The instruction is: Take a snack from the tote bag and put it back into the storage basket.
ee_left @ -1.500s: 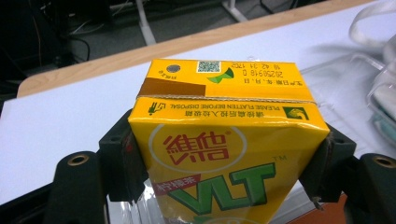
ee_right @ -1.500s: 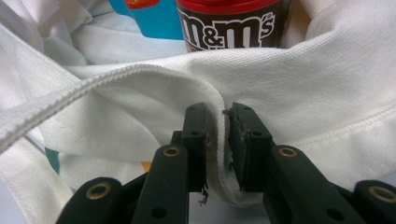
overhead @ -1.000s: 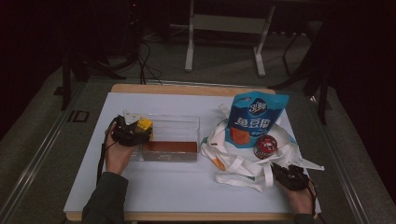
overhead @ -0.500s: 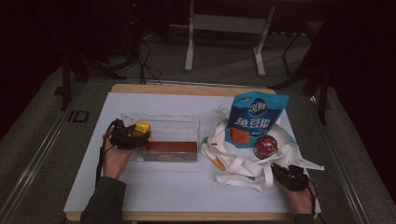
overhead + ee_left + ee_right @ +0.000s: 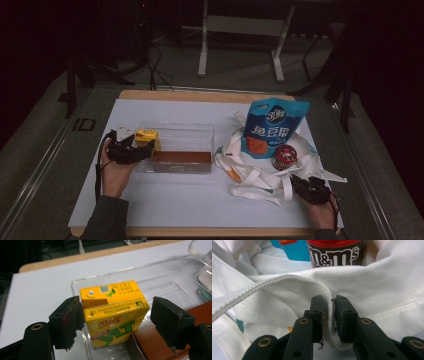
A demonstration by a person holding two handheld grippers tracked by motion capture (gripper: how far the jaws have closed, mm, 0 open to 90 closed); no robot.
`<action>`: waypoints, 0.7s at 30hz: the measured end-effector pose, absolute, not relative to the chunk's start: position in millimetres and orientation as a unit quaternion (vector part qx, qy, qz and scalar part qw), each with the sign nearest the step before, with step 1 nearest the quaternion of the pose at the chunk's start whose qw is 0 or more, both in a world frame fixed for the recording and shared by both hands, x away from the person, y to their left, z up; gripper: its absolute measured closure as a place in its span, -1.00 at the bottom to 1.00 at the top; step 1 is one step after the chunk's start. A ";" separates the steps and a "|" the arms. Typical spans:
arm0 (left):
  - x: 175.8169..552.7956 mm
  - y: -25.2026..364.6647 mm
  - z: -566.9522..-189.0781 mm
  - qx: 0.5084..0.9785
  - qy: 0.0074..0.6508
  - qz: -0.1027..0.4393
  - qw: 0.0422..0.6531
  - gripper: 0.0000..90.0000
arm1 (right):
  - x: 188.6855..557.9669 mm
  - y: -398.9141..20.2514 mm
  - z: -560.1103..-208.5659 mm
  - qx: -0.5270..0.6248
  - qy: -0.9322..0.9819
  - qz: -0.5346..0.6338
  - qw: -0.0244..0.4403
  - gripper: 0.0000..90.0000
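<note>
Fingers of the left gripper (image 5: 116, 320) stand wide apart on either side of a yellow drink carton (image 5: 113, 315); the left finger (image 5: 68, 322) sits against the carton's edge, while the right finger (image 5: 171, 320) stays clear of it, so nothing is clamped. That carton stands upright in the left end of a clear plastic tray (image 5: 177, 132) on the bench (image 5: 200, 200), beside a brown box (image 5: 181, 158) lying in the tray. Over at the near right, the right gripper's (image 5: 328, 315) fingers are pinched on a fold of the white cloth bag (image 5: 374, 287). A blue snack pouch (image 5: 270, 127) and a red-lidded M&M's tub (image 5: 285, 156) rest on the bag.
</note>
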State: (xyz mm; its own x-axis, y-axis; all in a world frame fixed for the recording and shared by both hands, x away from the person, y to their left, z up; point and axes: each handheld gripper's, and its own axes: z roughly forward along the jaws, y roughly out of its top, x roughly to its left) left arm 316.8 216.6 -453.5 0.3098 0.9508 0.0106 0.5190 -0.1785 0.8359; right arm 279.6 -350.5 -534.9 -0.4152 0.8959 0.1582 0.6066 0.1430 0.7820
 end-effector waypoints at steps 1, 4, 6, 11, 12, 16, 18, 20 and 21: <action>316.1 216.6 -451.9 0.710 0.513 0.287 0.387 -0.45 | 279.6 -350.5 -534.9 0.511 0.735 0.409 0.177 0.69; 315.1 216.1 -449.1 0.708 0.507 0.290 0.397 -0.45 | 279.7 -350.6 -534.9 0.511 0.735 0.409 0.176 0.69; 314.8 215.7 -448.2 0.707 0.506 0.291 0.398 -0.45 | 279.7 -350.7 -534.9 0.511 0.735 0.409 0.176 0.69; 312.7 208.8 -445.1 0.714 0.490 0.286 0.411 -0.45 | 279.6 -350.6 -534.9 0.511 0.735 0.409 0.176 0.69; 312.6 207.6 -444.9 0.716 0.487 0.286 0.411 -0.45 | 279.6 -350.6 -534.9 0.511 0.735 0.409 0.177 0.69; 313.4 203.1 -444.7 0.720 0.480 0.283 0.413 -0.45 | 279.7 -350.7 -534.9 0.511 0.735 0.409 0.177 0.69; 313.7 202.1 -444.7 0.721 0.480 0.282 0.413 -0.45 | 279.7 -350.8 -534.9 0.511 0.735 0.409 0.177 0.69; 314.2 199.2 -444.2 0.722 0.476 0.282 0.415 -0.45 | 279.7 -350.8 -534.9 0.511 0.735 0.409 0.176 0.69; 314.1 198.2 -443.9 0.723 0.475 0.283 0.415 -0.45 | 279.7 -350.8 -534.9 0.511 0.735 0.409 0.176 0.69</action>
